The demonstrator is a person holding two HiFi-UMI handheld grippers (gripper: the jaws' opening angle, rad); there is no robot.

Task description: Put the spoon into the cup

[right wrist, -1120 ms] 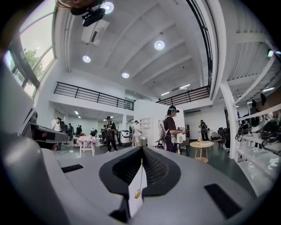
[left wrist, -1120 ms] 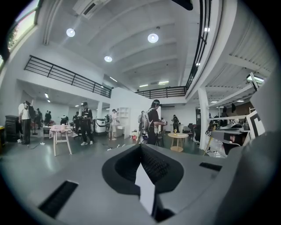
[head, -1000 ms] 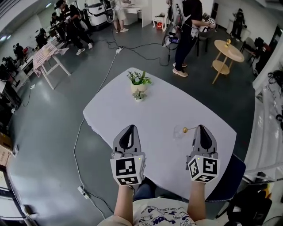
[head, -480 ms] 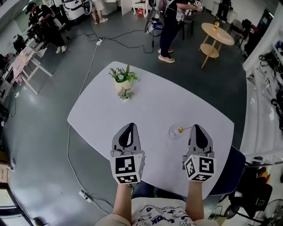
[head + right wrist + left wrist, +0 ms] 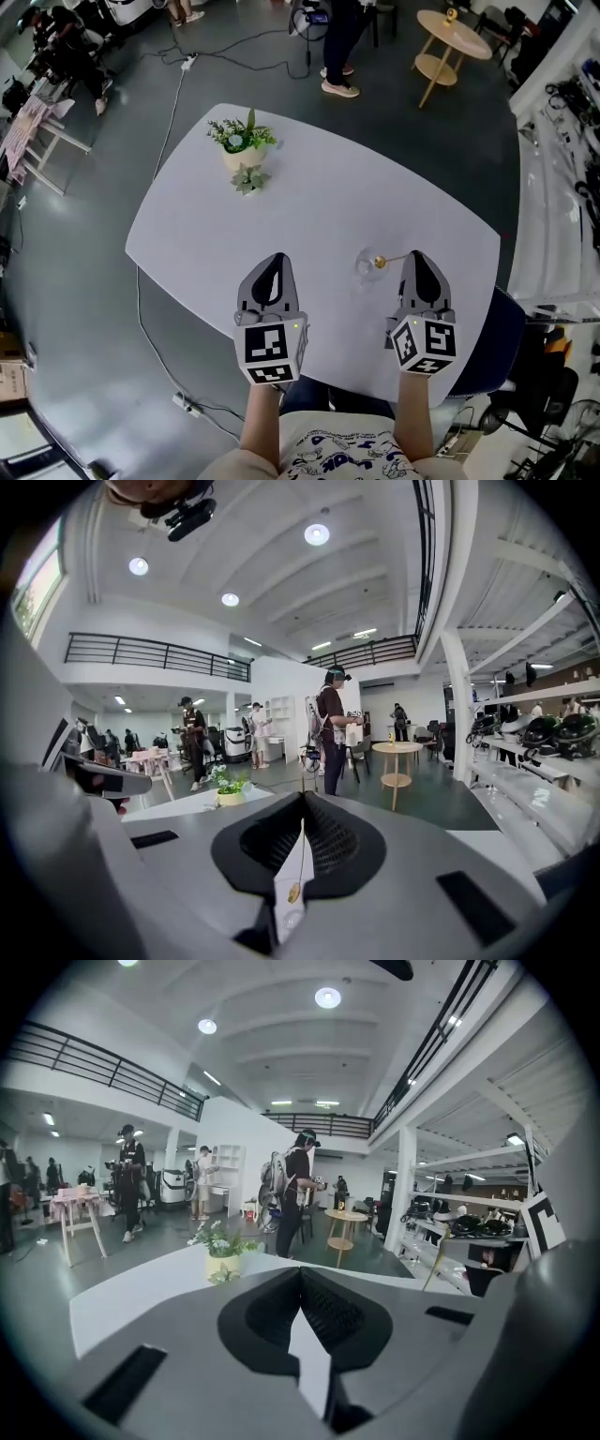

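Head view first: your right claw (image 5: 416, 259) is pinched shut on the handle end of the thin gold spoon (image 5: 386, 261), lower right of centre. The spoon's bowl sits right at the clear cup (image 5: 366, 268) on the white worktop (image 5: 309, 197); can't tell if it's inside the rim. Your left claw (image 5: 276, 262), lower centre-left, hovers with nothing in it. Left gripper view: claw closed, empty. Right gripper view: the handle runs down the closed seam, with the bowl over the cup at bottom centre. I'd guess the spoon's light, stiff and slick, so that end hold may let it swivel. The cup looks fragile and tippy, so go gentle.
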